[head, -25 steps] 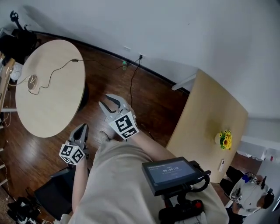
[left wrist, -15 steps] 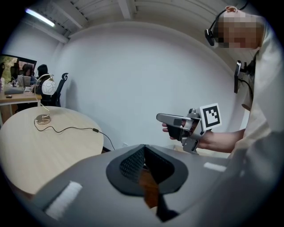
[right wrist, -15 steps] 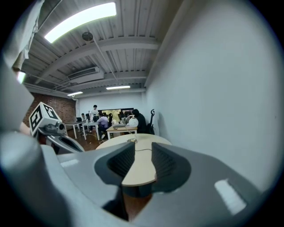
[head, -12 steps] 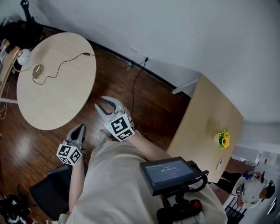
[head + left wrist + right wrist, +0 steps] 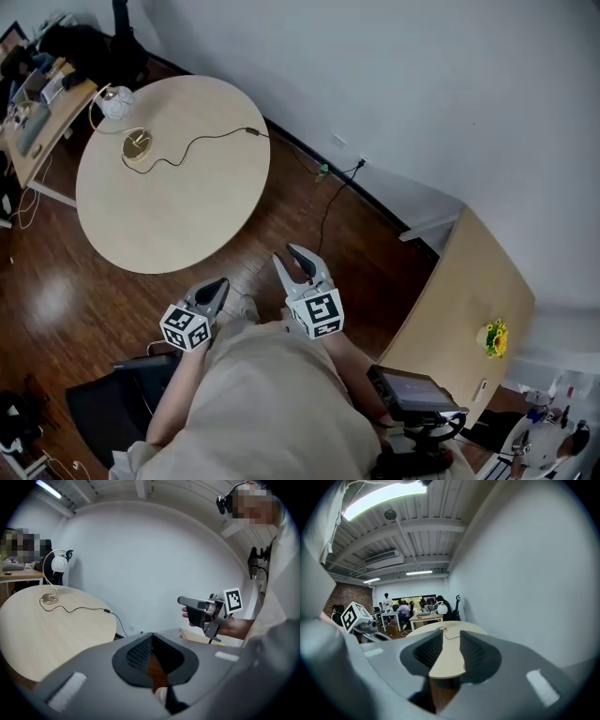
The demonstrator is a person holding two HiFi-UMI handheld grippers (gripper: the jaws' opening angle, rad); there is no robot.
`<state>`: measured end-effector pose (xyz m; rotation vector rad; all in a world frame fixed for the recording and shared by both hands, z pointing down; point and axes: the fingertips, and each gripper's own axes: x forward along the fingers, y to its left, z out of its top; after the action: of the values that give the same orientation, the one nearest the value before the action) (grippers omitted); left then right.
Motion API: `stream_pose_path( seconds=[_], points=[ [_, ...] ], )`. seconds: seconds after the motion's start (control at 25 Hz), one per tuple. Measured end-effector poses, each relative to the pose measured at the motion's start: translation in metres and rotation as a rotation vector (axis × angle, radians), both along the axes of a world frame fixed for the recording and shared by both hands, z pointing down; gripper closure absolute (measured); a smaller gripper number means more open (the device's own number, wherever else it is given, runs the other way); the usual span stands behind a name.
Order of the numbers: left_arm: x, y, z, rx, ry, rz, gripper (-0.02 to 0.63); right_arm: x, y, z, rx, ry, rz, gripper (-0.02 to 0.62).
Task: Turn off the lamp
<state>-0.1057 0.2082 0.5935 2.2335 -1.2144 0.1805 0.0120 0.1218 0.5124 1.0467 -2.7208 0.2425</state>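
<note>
The white-globed lamp on a curved brass stem (image 5: 119, 103) stands at the 10 o'clock edge of the round pale wooden desk (image 5: 178, 211), its black cord (image 5: 225, 137) trailing toward 2 o'clock. Beyond the desk's 5 o'clock side, the left tongs (image 5: 214, 291) are all but closed and empty; the right tongs (image 5: 294, 262) gape about halfway, holding nothing
</note>
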Motion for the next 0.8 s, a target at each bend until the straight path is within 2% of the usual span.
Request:
stream_pose_path(
  seconds=[0.24, 0.48, 0.8],
  points=[
    [-0.019, -0.006, 0.006, 0.017, -0.027, 0.04, 0.618, 0.009, 0.018, 0.029, -0.043, 0.01, 0.05, 0.482],
    [-0.024, -0.007, 0.001, 0.03, -0.002, 0.049, 0.618, 0.014, 0.028, 0.036, -0.051, 0.046, 0.072, 0.485],
    [-0.037, 0.0, 0.006, 0.02, -0.011, 0.071, 0.618, -0.004, 0.029, 0.035, -0.055, 0.02, 0.086, 0.5]
  ],
)
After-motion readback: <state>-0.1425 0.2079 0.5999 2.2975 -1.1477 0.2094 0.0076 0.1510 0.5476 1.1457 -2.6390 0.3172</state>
